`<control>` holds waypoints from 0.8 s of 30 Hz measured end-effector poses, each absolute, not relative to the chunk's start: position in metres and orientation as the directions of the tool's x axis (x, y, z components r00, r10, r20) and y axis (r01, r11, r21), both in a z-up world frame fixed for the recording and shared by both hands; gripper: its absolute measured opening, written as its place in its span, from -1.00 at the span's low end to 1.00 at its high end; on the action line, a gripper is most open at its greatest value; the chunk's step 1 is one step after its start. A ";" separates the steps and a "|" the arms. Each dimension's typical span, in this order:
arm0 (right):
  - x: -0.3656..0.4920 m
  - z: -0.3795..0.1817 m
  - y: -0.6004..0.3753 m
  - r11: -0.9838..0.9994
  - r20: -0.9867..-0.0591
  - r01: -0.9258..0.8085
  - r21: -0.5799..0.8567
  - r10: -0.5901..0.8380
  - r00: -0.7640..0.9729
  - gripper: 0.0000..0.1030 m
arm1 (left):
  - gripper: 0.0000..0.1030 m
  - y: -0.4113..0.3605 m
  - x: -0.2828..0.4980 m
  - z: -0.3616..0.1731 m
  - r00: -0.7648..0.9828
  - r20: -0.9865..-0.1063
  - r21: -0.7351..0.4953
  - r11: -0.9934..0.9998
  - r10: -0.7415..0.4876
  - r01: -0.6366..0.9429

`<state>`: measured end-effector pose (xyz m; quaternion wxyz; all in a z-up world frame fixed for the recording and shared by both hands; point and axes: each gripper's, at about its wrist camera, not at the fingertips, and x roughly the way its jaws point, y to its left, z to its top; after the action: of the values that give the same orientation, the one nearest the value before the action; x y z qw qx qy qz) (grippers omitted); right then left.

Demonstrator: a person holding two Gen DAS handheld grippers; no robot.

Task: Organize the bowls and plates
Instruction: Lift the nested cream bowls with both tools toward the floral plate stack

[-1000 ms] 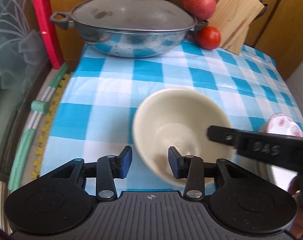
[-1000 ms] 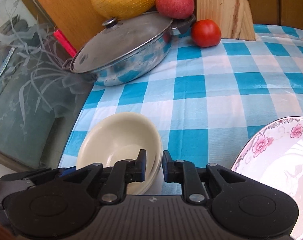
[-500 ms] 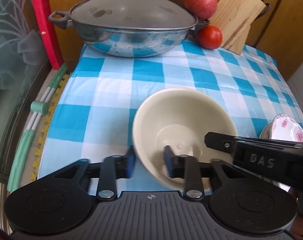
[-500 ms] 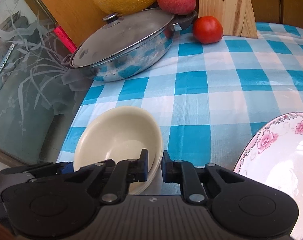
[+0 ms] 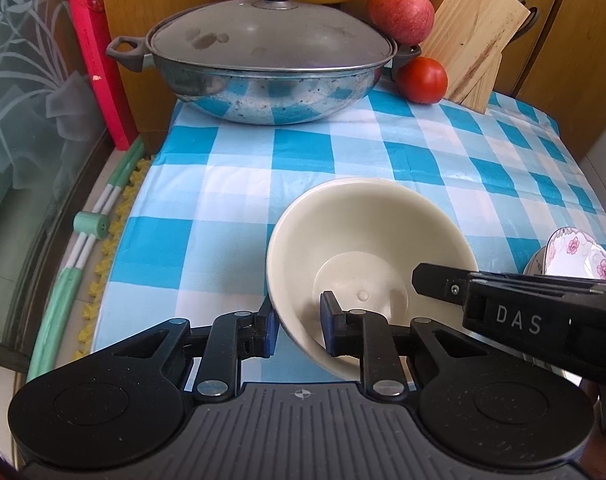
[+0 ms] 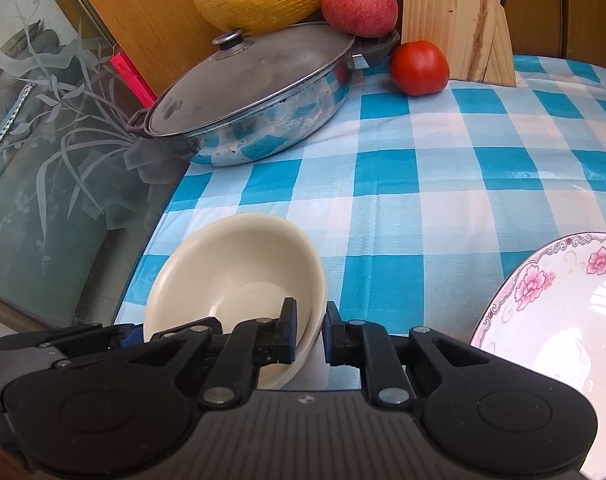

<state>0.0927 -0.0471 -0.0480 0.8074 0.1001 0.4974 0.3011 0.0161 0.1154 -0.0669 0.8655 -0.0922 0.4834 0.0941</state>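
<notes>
Over at the left edge of the blue-and-white checked tablecloth (image 5: 239,200), the left gripper (image 5: 299,330) is clamped on the near-left wall of the round, cream-coloured plastic bowl (image 5: 367,240), one blue pad outside the rim and one inside; its jaws have just been closing onto that wall. The bowl sits directly ahead of it, tipped a little toward the grip. Moving right, the right gripper (image 6: 307,330) is also pinching the bowl (image 6: 239,272), on its right rim, one pad inside and one out. So both grippers grasp the same bowl from opposite sides. Further right, apart from the bowl, lies the white porcelain plate with pink flowers (image 6: 563,320). To my eye the right gripper is the nearer one to that plate, should the bowl go that way.
</notes>
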 end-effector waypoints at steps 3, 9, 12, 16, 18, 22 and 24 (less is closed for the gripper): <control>0.095 -0.051 -0.046 0.798 -0.748 -0.382 0.466 0.586 0.312 -0.73 | -0.33 0.119 0.017 -0.071 0.504 -0.861 -0.077 0.961 0.070 -0.265; 0.095 -0.053 -0.047 0.793 -0.742 -0.373 0.482 0.596 0.308 -0.73 | -0.09 0.115 0.019 -0.072 0.513 -0.851 -0.029 0.966 0.111 -0.256; 0.090 -0.051 -0.043 0.805 -0.746 -0.396 0.442 0.575 0.335 -0.74 | -0.30 0.115 0.020 -0.072 0.520 -0.849 -0.052 0.966 0.092 -0.255; 0.086 -0.046 -0.045 0.806 -0.740 -0.402 0.433 0.573 0.352 -0.74 | -0.36 0.111 0.019 -0.068 0.516 -0.849 -0.035 0.962 0.113 -0.269; 0.087 -0.039 -0.051 0.802 -0.726 -0.397 0.446 0.584 0.364 -0.74 | -0.36 0.109 0.016 -0.062 0.535 -0.837 -0.035 0.965 0.114 -0.261; 0.089 -0.027 -0.060 0.805 -0.706 -0.382 0.453 0.586 0.398 -0.74 | -0.35 0.107 0.016 -0.051 0.563 -0.822 -0.065 0.966 0.089 -0.249; 0.090 -0.024 -0.063 0.809 -0.703 -0.374 0.454 0.583 0.407 -0.74 | -0.35 0.104 0.017 -0.048 0.569 -0.818 -0.071 0.967 0.084 -0.244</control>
<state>0.0902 -0.0630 -0.0236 0.8309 0.1132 0.4624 0.2879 0.0172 0.1038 -0.0477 0.8813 -0.0882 0.4549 0.0930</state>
